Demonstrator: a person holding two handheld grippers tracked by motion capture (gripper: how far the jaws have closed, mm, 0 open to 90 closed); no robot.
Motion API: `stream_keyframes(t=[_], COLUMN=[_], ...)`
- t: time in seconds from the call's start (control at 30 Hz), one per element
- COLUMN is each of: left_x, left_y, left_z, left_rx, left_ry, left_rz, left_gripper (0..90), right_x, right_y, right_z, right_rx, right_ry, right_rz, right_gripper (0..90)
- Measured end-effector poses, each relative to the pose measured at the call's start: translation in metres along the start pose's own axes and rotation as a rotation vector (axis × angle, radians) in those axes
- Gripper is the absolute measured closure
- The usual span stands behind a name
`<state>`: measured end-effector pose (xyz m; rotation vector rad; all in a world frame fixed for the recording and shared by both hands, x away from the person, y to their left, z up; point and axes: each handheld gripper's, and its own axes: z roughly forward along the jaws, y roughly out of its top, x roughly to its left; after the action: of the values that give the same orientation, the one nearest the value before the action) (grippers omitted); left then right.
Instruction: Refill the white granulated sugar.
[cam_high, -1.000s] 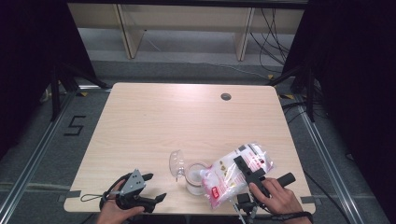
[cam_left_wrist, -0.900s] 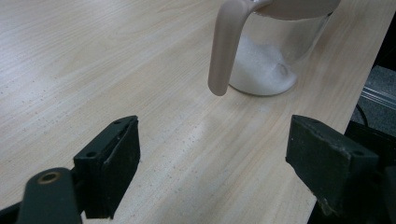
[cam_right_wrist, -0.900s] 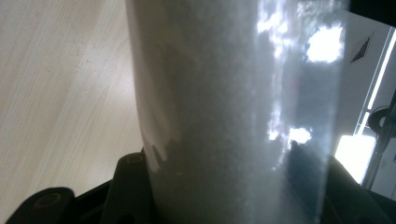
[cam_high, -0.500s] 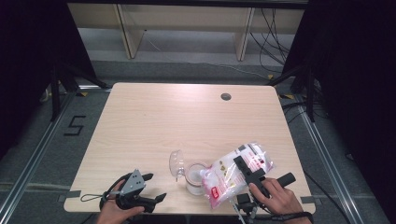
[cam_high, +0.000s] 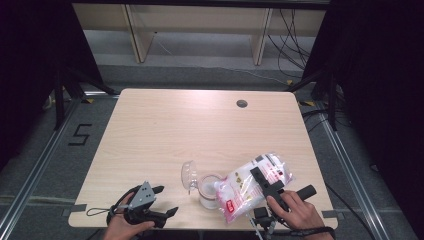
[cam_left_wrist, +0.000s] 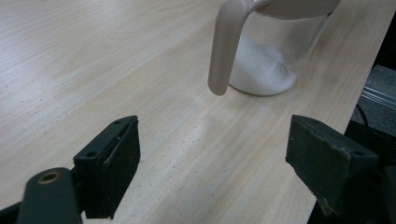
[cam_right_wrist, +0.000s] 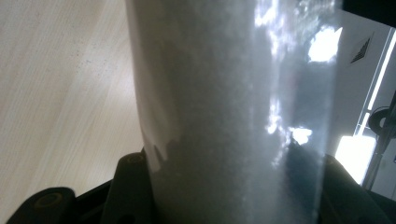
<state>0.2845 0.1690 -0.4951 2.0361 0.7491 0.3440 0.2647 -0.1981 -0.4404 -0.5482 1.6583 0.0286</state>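
Clearly the right gripper (cam_high: 264, 184), clamped on the bag of white granules (cam_high: 252, 184), tilts it toward ten o'clock over the glass pitcher (cam_high: 209, 189); the left gripper (cam_high: 150, 206) rests agape at eight o'clock

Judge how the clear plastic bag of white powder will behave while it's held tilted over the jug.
The clear plastic bag of white powder, clamped in the right tongs, looks soft and probably sags. Its glossy film may slip. Powder likely shifts toward the clear handled jug.
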Motion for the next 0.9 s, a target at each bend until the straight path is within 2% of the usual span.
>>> stream_keyframes(t=[0.07,0.3,0.4,0.43,0.53,0.6,0.9], left_x=[0.0001,0.0001,0.0001,0.0002,-0.0003,0.0001,-0.0006], left_y=[0.0001,0.0001,0.0001,0.0001,0.0001,0.0001,0.0001], left_z=[0.0000,0.0000,0.0000,0.0000,0.0003,0.0000,0.0006], left_rx=[0.001,0.001,0.000,0.000,-0.004,0.000,-0.009], left_ry=[-0.004,-0.004,-0.004,-0.004,-0.004,-0.004,-0.005], left_rz=[0.000,-0.001,0.000,0.000,-0.006,-0.002,-0.011], left_gripper=[17.5,17.5,17.5,17.5,17.5,17.5,17.5], right_x=[-0.0017,-0.0017,-0.0016,0.0001,-0.0017,0.0002,0.0000], right_y=[0.0003,0.0003,0.0002,0.0000,0.0002,-0.0001,-0.0010], right_z=[0.0009,0.0010,0.0009,-0.0001,0.0010,0.0000,0.0010], right_rx=[-0.013,-0.014,-0.014,-0.001,-0.014,-0.001,-0.010], right_ry=[-0.006,-0.007,-0.007,0.001,-0.005,0.001,0.000], right_rz=[-0.021,-0.021,-0.020,0.003,-0.019,0.003,0.002], right_gripper=[55.8,55.8,55.8,55.8,55.9,55.9,56.2])
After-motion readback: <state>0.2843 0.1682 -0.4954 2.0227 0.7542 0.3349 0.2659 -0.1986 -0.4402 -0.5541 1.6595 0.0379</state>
